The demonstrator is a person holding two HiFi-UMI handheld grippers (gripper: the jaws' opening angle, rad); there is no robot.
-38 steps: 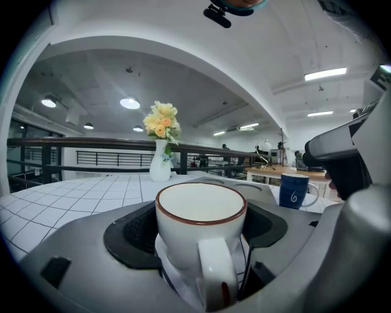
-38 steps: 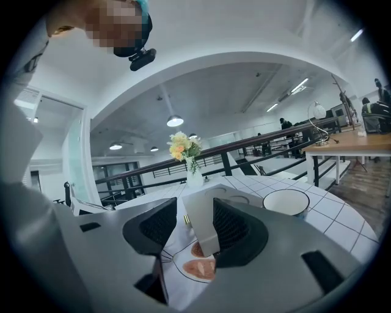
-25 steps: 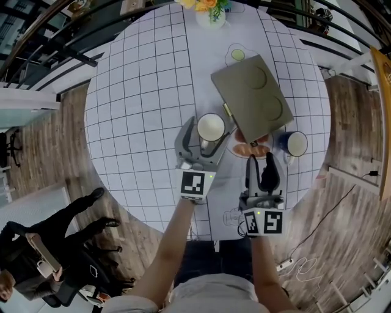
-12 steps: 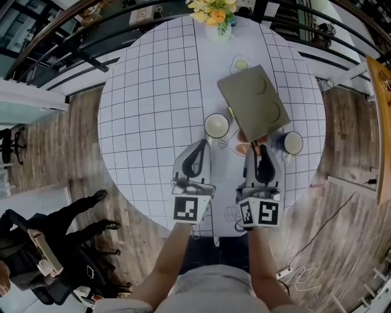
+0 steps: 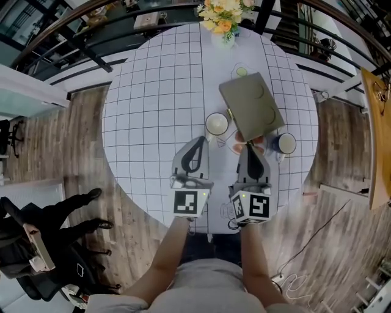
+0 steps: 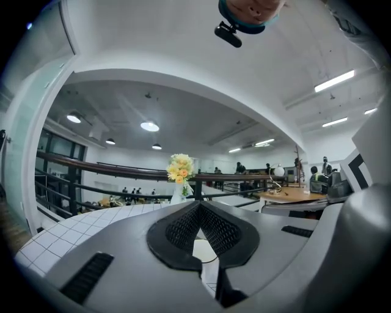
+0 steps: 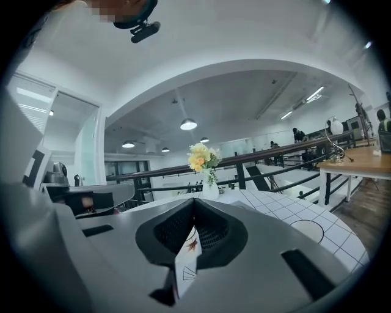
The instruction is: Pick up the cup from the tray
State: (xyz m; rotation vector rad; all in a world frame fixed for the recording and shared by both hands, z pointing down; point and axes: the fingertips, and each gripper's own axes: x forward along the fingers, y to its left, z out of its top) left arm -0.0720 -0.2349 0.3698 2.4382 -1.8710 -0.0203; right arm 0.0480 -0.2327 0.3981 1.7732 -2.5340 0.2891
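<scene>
A white cup (image 5: 216, 124) stands upright on the grid-patterned tablecloth (image 5: 153, 92), just left of the olive tray (image 5: 250, 107). The tray's two round recesses hold nothing. A blue cup (image 5: 283, 143) stands at the tray's near right corner. My left gripper (image 5: 200, 140) is shut and holds nothing, its tip a little short of the white cup. That cup (image 6: 204, 249) shows below the closed jaws of the left gripper (image 6: 198, 205). My right gripper (image 5: 251, 147) has just closed with nothing between its jaws. In its own view the right gripper (image 7: 194, 215) points level at the flowers.
A vase of yellow flowers (image 5: 225, 18) stands at the table's far edge. A reddish thing (image 5: 259, 142) lies partly hidden by the right gripper's tip. Railings (image 5: 73, 36) ring the table. A seated person in dark clothes (image 5: 36, 244) is at the lower left.
The left gripper was open around the white cup; it let go, shut and drew back towards me. The right gripper's jaws closed and it also drew back. The white cup stayed on the cloth.
</scene>
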